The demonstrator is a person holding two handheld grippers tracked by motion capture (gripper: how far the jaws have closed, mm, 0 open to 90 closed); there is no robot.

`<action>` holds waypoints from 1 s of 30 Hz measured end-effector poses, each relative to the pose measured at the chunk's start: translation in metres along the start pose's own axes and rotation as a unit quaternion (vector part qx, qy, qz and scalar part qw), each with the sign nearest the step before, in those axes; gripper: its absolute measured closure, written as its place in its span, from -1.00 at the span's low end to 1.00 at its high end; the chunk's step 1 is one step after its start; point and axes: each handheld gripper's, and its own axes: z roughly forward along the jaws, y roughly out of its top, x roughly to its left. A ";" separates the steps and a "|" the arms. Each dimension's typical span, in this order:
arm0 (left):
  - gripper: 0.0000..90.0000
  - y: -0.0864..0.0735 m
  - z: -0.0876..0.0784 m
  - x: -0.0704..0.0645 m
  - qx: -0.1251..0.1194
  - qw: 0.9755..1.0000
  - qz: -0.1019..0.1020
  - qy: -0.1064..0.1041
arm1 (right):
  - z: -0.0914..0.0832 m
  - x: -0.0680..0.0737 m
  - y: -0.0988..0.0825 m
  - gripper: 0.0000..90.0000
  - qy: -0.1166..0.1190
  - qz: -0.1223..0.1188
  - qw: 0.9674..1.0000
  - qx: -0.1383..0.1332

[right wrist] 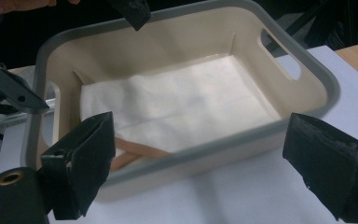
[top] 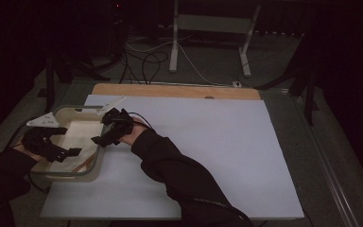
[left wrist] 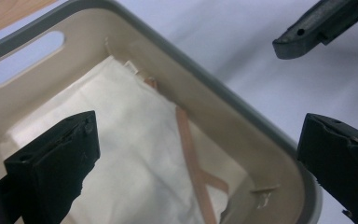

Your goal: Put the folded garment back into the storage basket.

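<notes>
A cream bin with a grey rim [top: 75, 108] stands at the left end of the white-covered table. Flat on its floor lies a folded white cloth [top: 82, 132] with tan straps [left wrist: 191, 154]. My left gripper [top: 66, 142] hangs over the bin's near left part, open, with nothing between its jaws; in the left gripper view it [left wrist: 200, 140] looks down on the cloth [left wrist: 121, 140]. My right gripper [top: 101, 130] is at the bin's right wall, open and empty. In the right gripper view it [right wrist: 205, 149] faces the bin's rim [right wrist: 205, 161] and the cloth [right wrist: 182, 102] inside.
The white sheet [top: 208, 142] covers a wooden board whose far edge [top: 175, 91] shows. Right of the bin the sheet is bare. Beyond the table, cables and white stand legs [top: 174, 42] lie on the dark floor.
</notes>
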 end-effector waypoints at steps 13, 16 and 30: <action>-0.99 0.029 0.015 -0.023 0.007 0.999 0.033 -0.020 | -0.036 -0.018 -0.017 -0.79 -0.018 0.001 1.000 -0.004; -0.99 0.038 0.020 -0.030 0.003 0.999 0.040 -0.026 | -0.043 -0.022 -0.021 -0.79 -0.021 -0.001 1.000 -0.004; -0.99 0.076 0.051 -0.061 0.004 0.996 0.069 -0.062 | -0.083 -0.042 -0.044 -0.79 -0.046 0.013 0.999 0.003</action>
